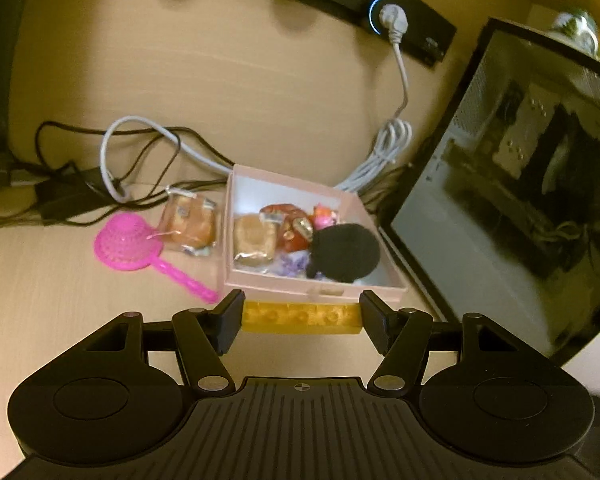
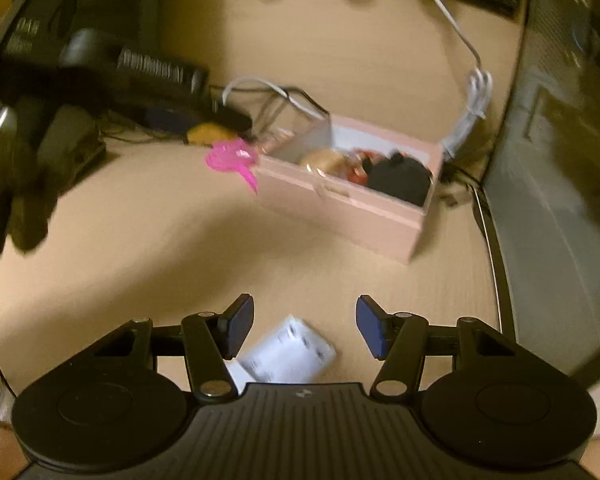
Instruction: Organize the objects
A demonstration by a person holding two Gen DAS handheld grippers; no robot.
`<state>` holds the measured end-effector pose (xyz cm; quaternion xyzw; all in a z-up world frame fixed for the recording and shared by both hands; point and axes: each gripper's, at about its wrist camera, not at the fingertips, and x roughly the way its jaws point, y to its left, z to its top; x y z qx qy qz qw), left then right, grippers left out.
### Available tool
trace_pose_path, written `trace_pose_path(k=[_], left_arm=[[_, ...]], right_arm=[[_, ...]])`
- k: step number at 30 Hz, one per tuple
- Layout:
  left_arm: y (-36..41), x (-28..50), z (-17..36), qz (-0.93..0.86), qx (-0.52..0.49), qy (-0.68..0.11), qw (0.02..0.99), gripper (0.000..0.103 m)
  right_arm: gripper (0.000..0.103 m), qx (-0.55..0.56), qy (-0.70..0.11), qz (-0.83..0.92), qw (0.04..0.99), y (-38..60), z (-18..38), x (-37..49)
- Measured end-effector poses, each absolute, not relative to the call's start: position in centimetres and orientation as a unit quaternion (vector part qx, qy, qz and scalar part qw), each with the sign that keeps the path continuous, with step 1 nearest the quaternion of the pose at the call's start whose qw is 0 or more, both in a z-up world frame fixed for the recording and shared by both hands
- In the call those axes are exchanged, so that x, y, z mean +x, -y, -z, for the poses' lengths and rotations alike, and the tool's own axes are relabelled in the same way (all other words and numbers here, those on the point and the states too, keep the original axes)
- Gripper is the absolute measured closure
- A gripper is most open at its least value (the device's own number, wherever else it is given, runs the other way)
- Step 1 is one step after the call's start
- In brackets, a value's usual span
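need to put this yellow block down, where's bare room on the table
Bare table lies in front of the pink box, between it and the white packet. Crowded: inside the box, and left of it around the pink strainer, wrapped snack and cables.

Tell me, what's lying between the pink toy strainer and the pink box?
A wrapped pastry lies between the pink strainer and the pink box, seen clearly in the left wrist view.

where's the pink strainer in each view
Left wrist: the pink strainer lies left of centre on the table, left of the pink box, with a wrapped snack between them.
Right wrist: the strainer is above centre, at the box's left end, blurred.
Shared landmark: the pink box.
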<state>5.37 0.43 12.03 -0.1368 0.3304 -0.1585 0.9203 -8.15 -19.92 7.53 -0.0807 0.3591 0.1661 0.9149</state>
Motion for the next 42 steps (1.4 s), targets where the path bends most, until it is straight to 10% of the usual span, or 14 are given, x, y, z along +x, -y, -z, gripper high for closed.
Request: trace_pose_path(k=[2,15,29,42], left_arm=[[-0.5,5.0,-11.1,0.154,-0.147,-0.340,0.916,0.035],[-3.2,3.6,-7.4,0.142,-0.165,-0.396,0.892,0.035],[-3.7,4.4,-6.1,0.140,-0.188,-0.408,0.883,0.035],[-5.2,3.1,-6.3,0.118,-0.198,-0.402,0.886,0.035]], right_arm=[[0.017,-0.074,-0.373,-0.158,0.911,20.3,-6.5,-8.4],[0.000,-0.125,-0.428,-0.212,0.870,18.2,-2.7,-5.5],[0.000,-0.034,-0.447,-0.327,0.832,16.1,-2.6,-6.6],[0.000,-0.201,-0.359,-0.308,0.858,13.2,-2.0,-6.7]])
